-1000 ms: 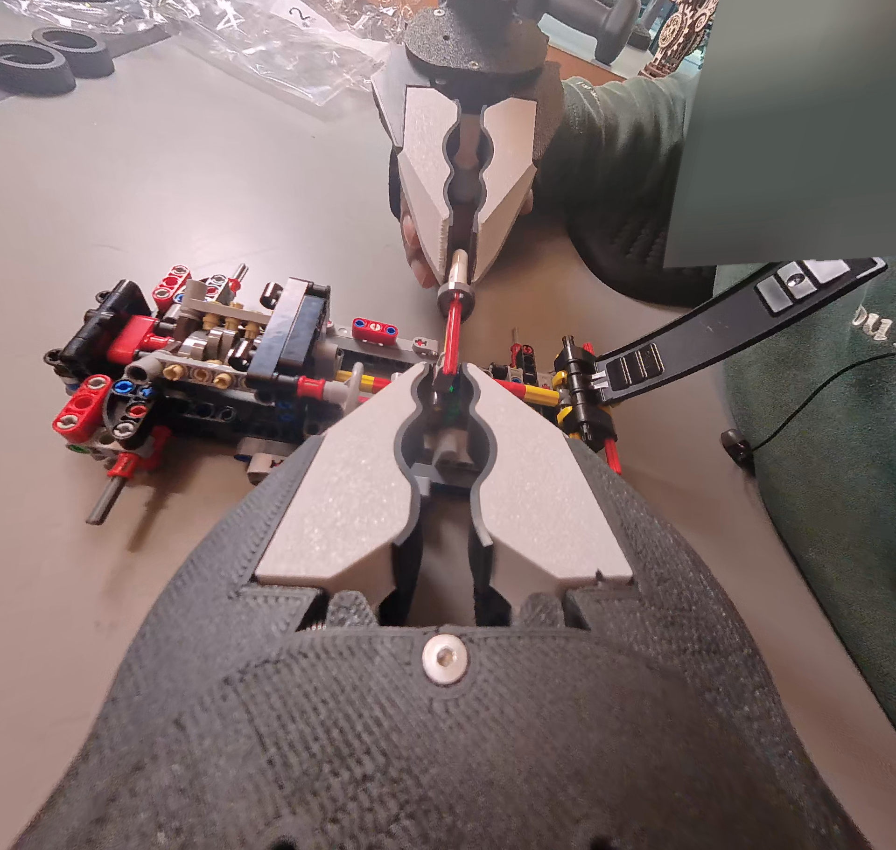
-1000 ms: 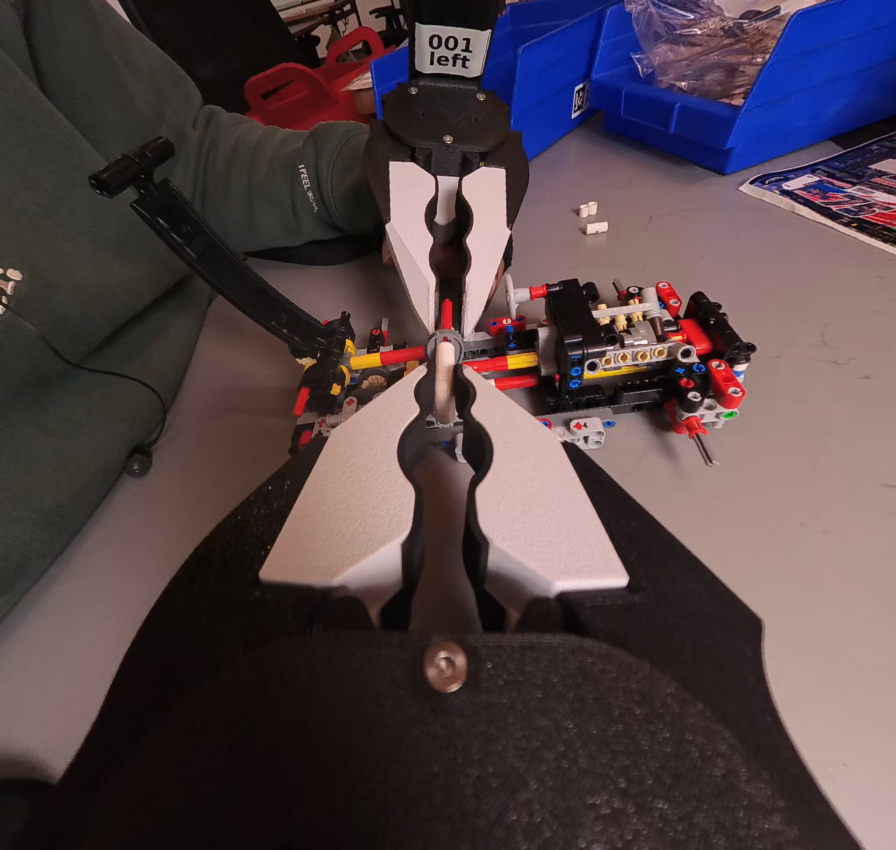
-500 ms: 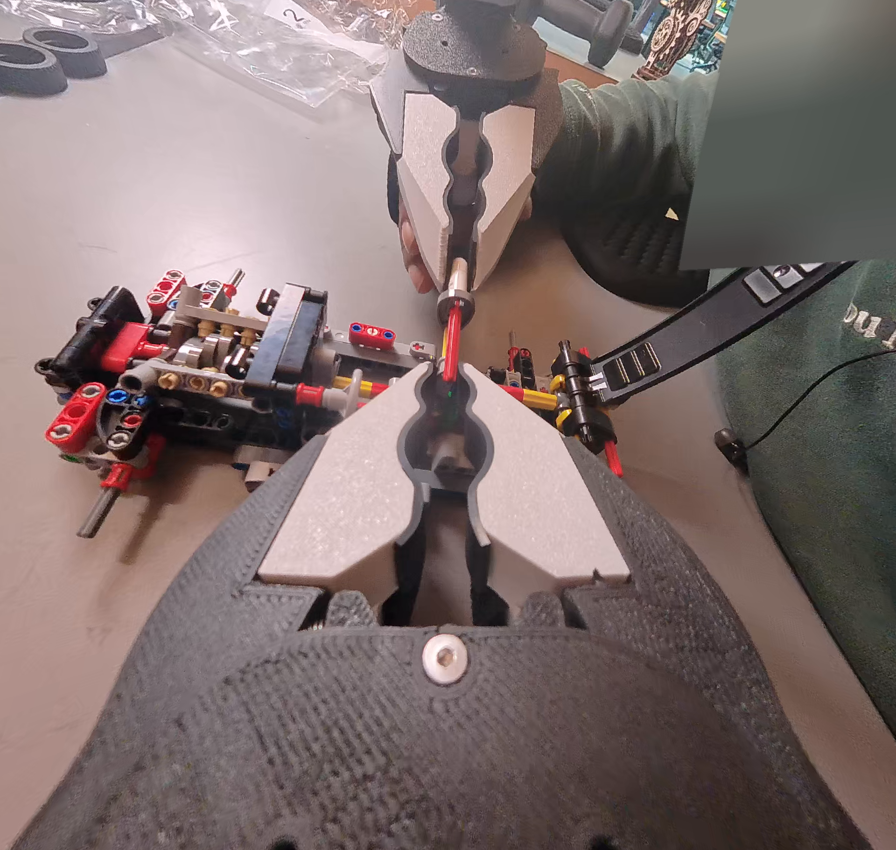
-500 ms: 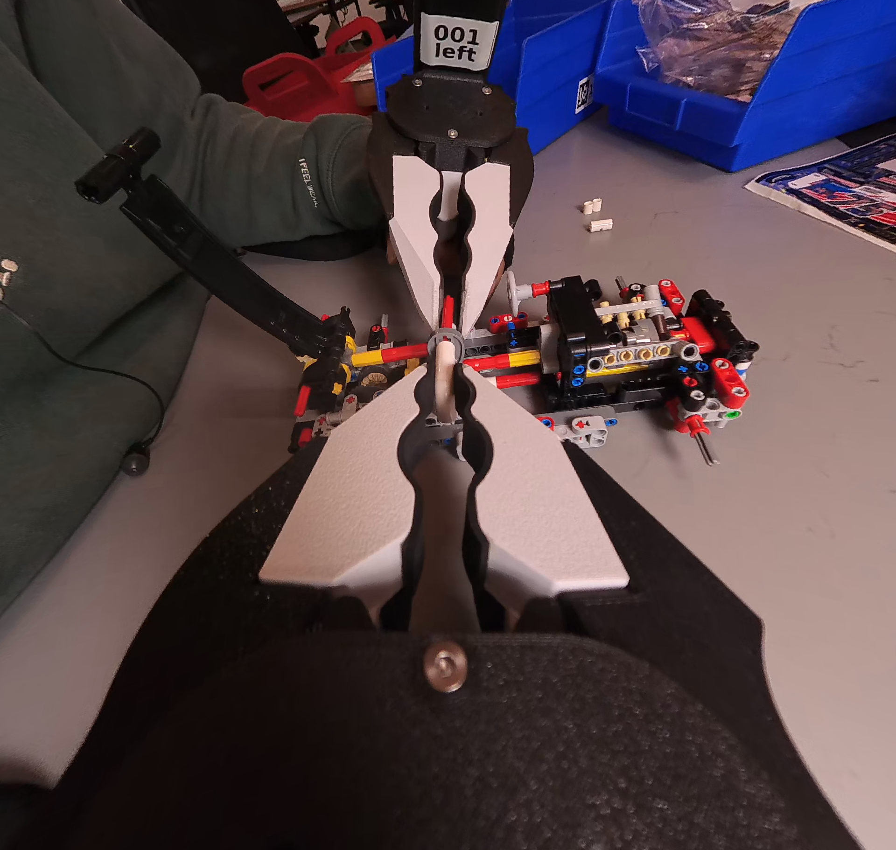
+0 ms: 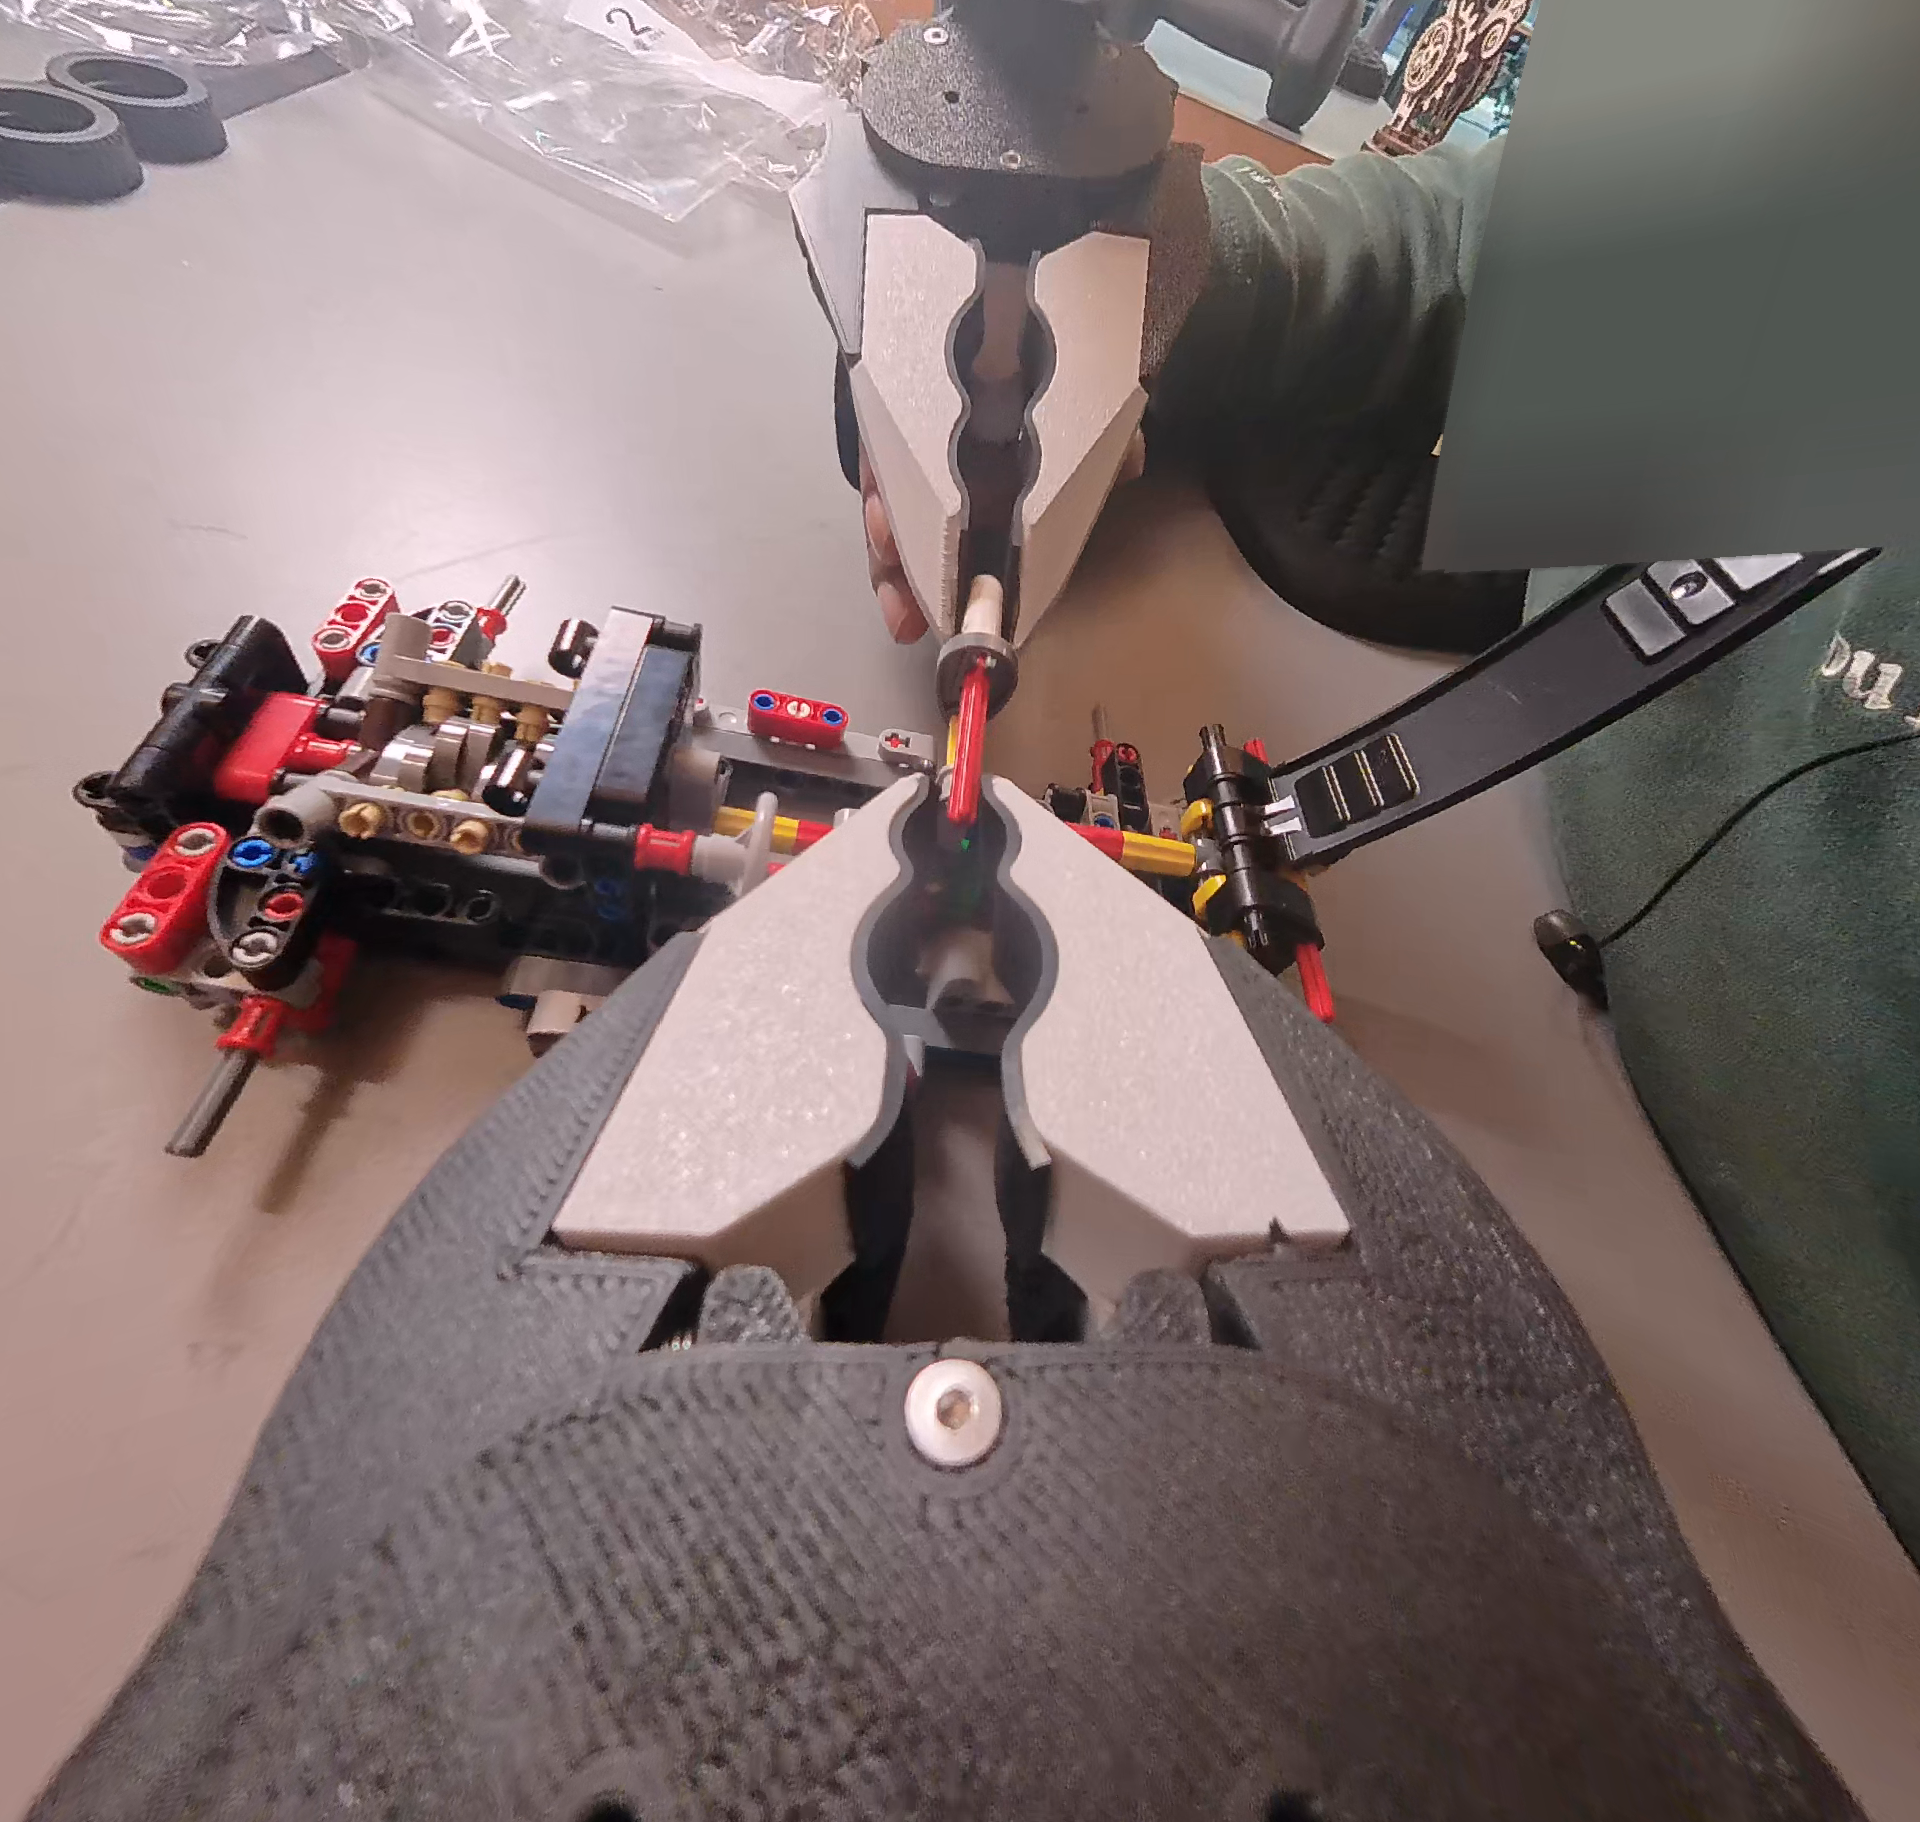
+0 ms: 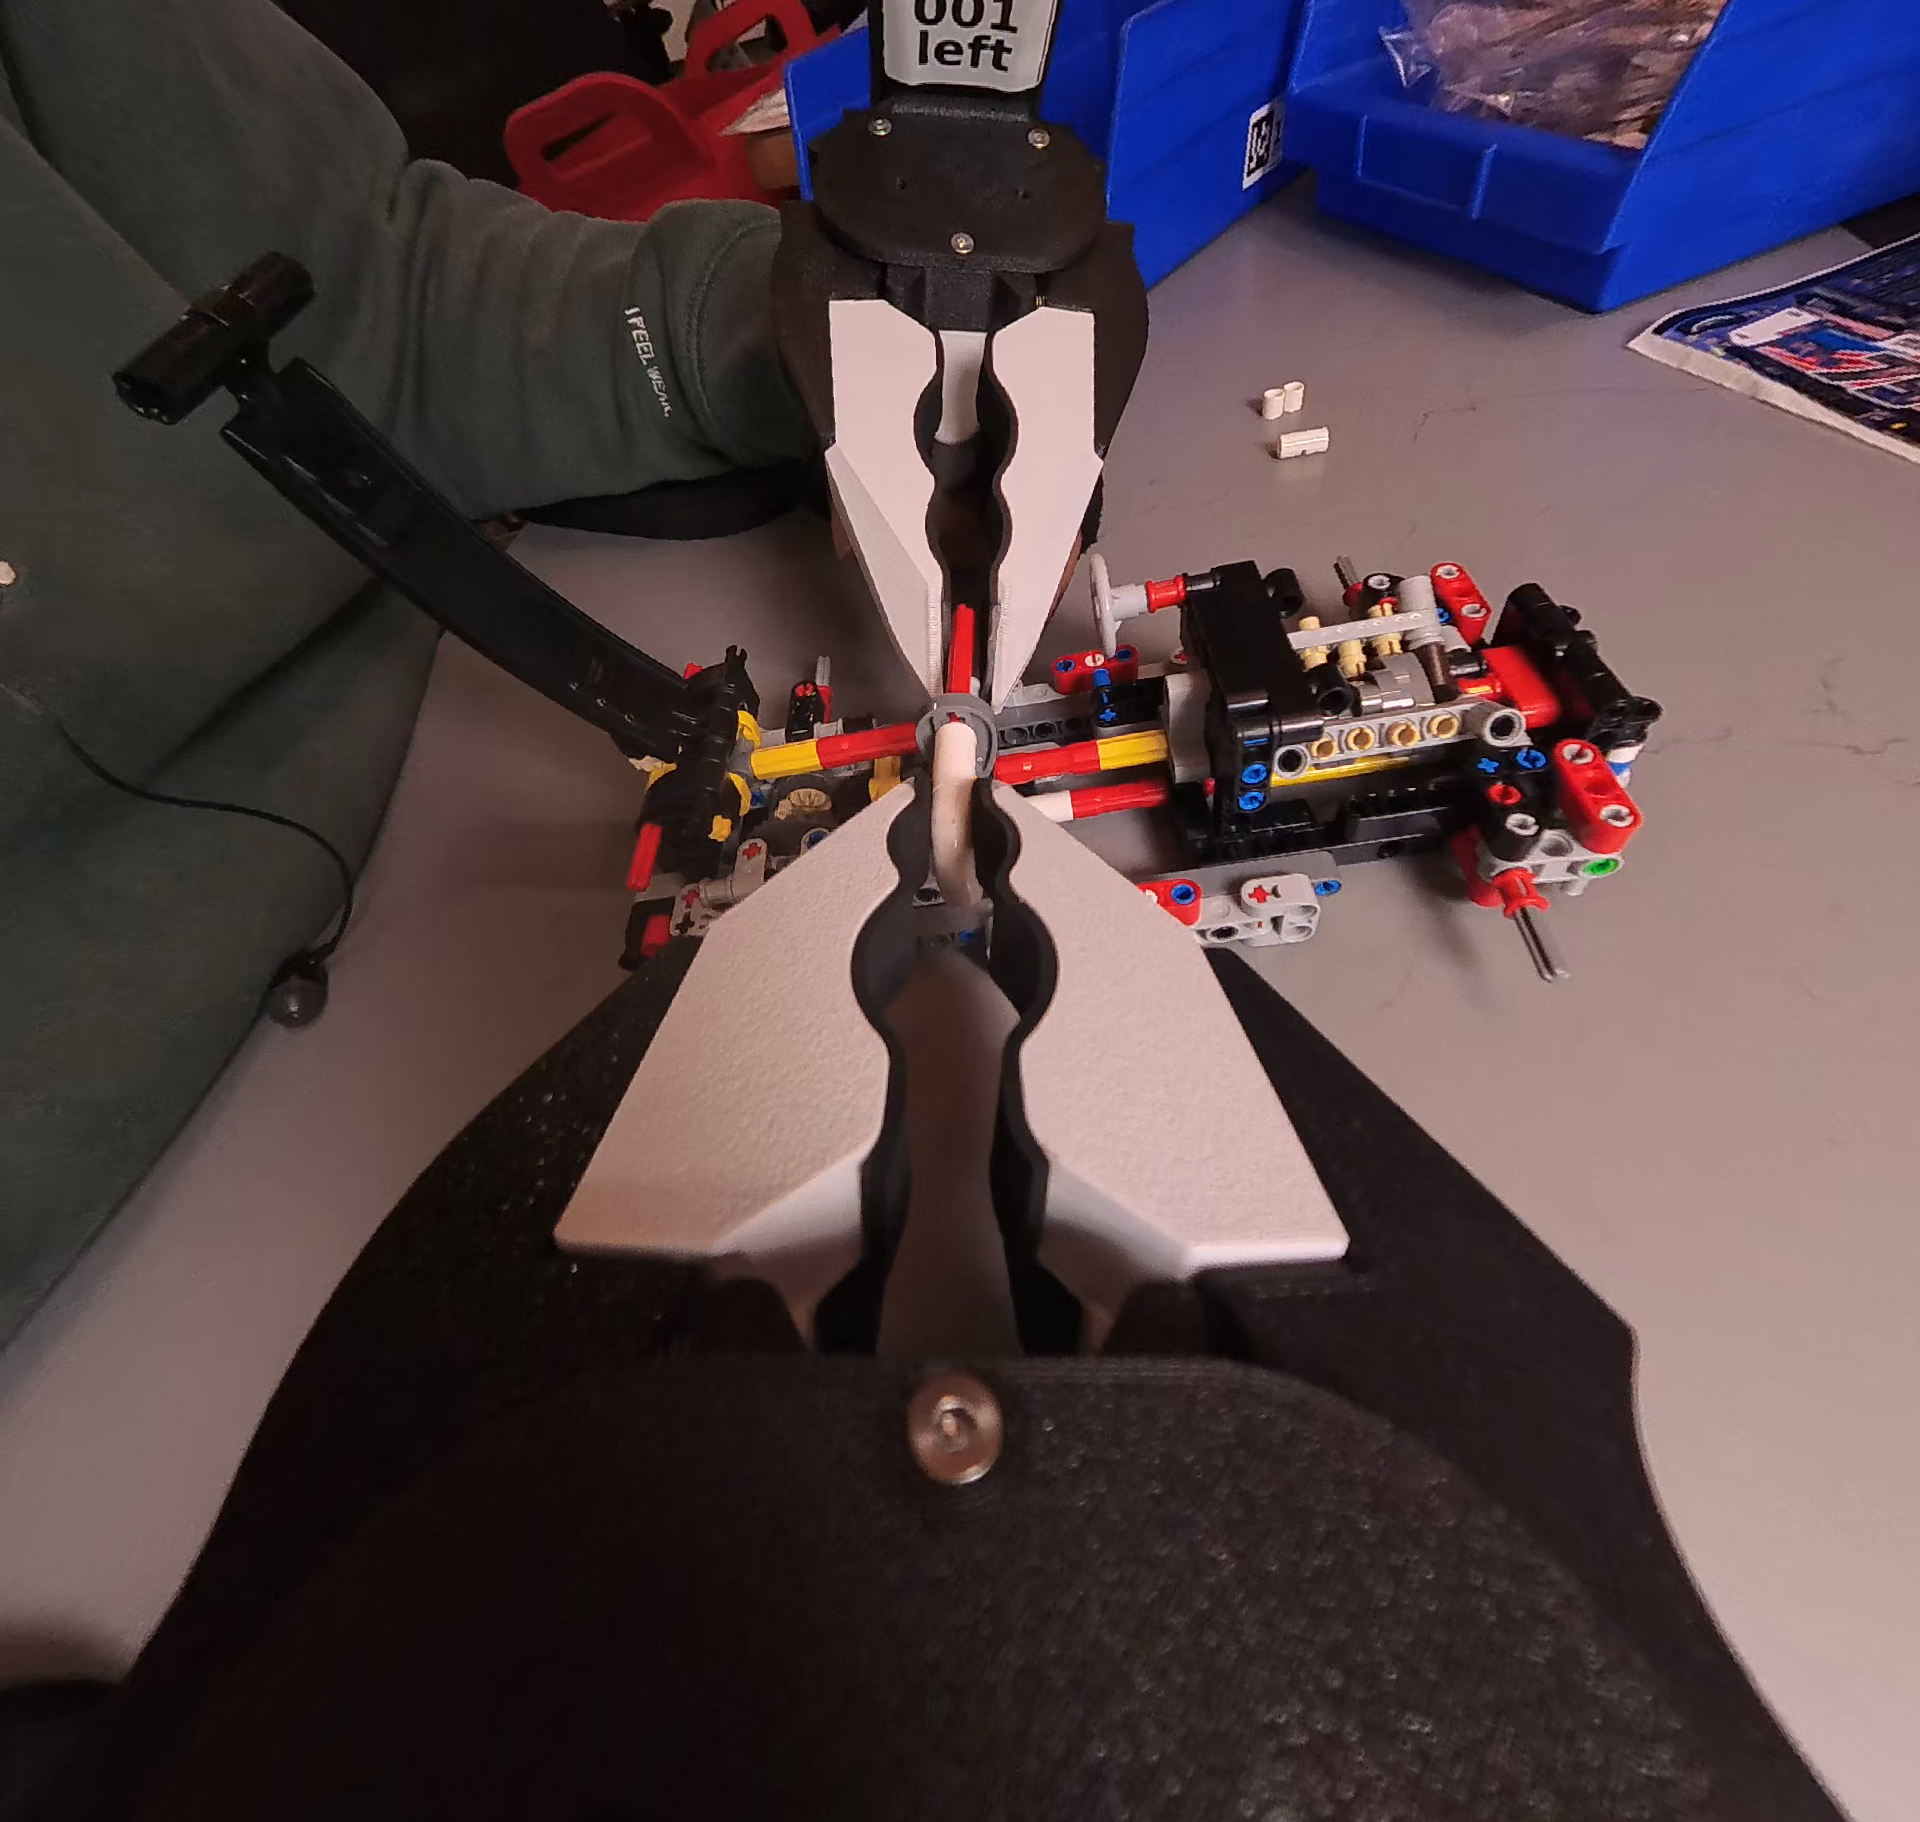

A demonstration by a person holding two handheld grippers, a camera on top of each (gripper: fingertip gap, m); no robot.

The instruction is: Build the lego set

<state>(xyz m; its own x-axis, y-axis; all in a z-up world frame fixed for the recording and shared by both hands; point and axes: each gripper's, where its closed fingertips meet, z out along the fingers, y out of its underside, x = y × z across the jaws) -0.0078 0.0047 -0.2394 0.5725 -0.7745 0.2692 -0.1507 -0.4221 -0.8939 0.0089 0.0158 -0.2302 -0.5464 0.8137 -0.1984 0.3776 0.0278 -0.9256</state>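
Right wrist view only: blue bins (image 6: pixel 1507 110); both jaws clamping red axle (image 5: pixel 971 733), white piece (image 6: pixel 954 785).

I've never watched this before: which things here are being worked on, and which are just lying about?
In use: left hand-held gripper gripping thin red plastic axle; right hand-held gripper gripping white peg with grey ring.
Lying about: multicoloured brick chassis, blue plastic bins, clear bags.

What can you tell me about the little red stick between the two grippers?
The red stick is a thin, shiny plastic rod with ridges along its length. It hangs above the toy car, pointing from one gripper to the other. The left gripper is shut on one end. The other end goes into a grey ring on a white tube, which the right gripper pinches.
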